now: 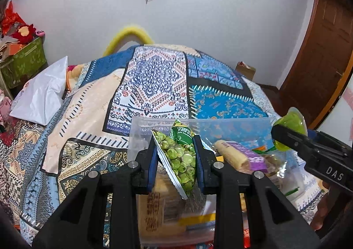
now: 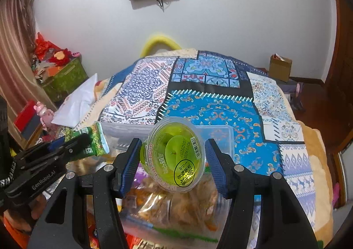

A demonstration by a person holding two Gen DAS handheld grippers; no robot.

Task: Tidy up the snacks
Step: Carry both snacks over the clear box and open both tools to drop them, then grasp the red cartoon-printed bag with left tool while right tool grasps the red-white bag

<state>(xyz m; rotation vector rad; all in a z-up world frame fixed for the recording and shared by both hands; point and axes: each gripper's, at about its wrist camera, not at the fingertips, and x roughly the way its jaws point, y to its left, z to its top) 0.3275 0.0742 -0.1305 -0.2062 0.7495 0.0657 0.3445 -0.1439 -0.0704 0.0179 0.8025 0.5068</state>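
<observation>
Left wrist: left gripper (image 1: 175,158) pinches pea packet (image 1: 179,157) upright; right gripper (image 2: 173,160) clasps tilted jelly cup (image 2: 176,154).

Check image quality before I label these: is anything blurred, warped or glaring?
Left wrist view: fisheye bends the door frame; the green pea packet is sharp. Right wrist view: dark corner vignette; the green jelly cup label is readable with slight glare; the snacks below are soft.

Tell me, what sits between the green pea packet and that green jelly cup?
In the left wrist view, a purple-wrapped roll snack lies between the pea packet and the jelly cup, inside the clear box.
</observation>
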